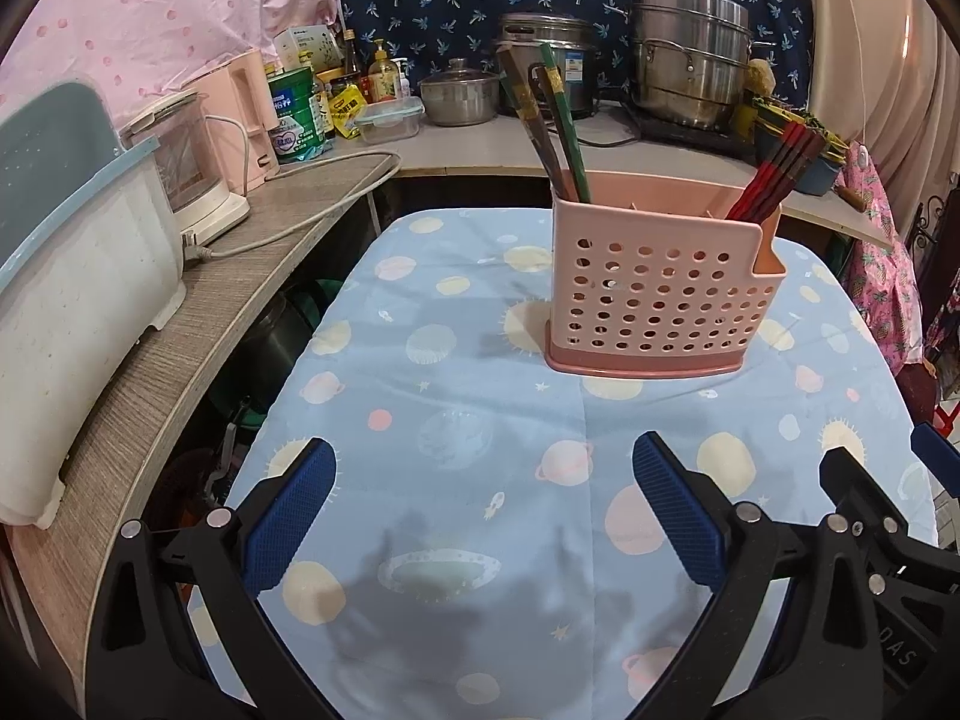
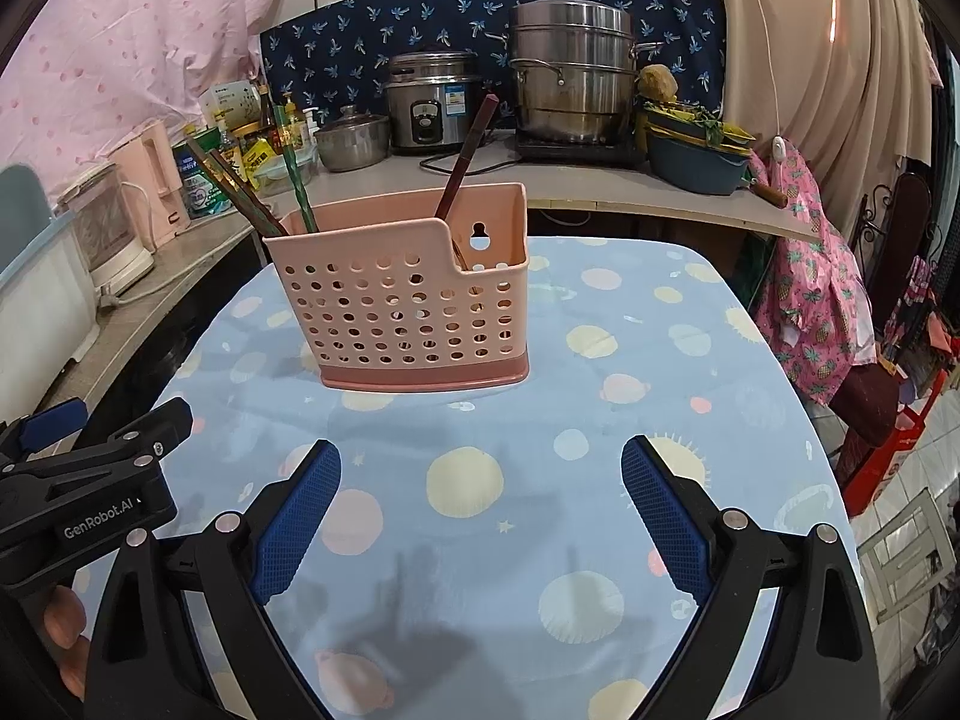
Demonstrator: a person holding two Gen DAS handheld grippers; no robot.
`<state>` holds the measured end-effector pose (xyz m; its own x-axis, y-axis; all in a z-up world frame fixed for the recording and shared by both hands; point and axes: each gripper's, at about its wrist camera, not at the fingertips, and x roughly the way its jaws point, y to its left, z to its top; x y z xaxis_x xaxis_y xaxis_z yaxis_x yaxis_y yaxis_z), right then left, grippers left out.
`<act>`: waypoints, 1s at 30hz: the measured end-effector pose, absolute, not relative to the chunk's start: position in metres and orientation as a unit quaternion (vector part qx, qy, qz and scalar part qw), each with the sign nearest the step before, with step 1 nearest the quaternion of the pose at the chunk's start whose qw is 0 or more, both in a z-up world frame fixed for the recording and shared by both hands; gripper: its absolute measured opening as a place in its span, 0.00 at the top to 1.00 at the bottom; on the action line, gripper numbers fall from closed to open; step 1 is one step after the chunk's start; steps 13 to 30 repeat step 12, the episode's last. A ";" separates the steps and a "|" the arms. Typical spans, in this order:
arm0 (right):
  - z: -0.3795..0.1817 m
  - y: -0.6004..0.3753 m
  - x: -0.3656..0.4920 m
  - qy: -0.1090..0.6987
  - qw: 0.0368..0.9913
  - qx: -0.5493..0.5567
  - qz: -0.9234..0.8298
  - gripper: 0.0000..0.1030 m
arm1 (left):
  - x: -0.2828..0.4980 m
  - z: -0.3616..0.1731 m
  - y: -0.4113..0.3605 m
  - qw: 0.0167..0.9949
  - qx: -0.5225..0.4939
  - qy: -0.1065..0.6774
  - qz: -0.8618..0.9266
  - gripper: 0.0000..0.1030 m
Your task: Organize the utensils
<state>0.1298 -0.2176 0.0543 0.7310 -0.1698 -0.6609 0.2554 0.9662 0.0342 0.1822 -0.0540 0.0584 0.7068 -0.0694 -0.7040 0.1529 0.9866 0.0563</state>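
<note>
- Chopsticks (image 1: 543, 120) stand sorted in the pink caddy (image 1: 654, 294) near the counter's (image 1: 480, 408) far edge.
- Light, stiff, kinda slippery; pinch mid-shaft.
- Left hand-held gripper (image 1: 483, 504) and right hand-held gripper (image 2: 480, 504): both wide open, empty.

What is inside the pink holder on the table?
The pink holder contains chopsticks: a dark and green group at its left end, a red bundle at its right end. Their lower ends are covered by the perforated wall, and any shorter utensils are not visible.
</note>
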 end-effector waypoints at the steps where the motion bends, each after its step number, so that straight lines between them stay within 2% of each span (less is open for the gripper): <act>1: 0.055 -0.218 0.131 0.348 0.929 0.062 -0.114 0.12 | 0.183 0.059 -0.054 0.922 0.055 0.378 -0.060 0.08; 30: 0.058 -0.218 0.134 0.345 0.930 0.061 -0.116 0.12 | 0.185 0.064 -0.057 0.925 0.055 0.371 -0.064 0.08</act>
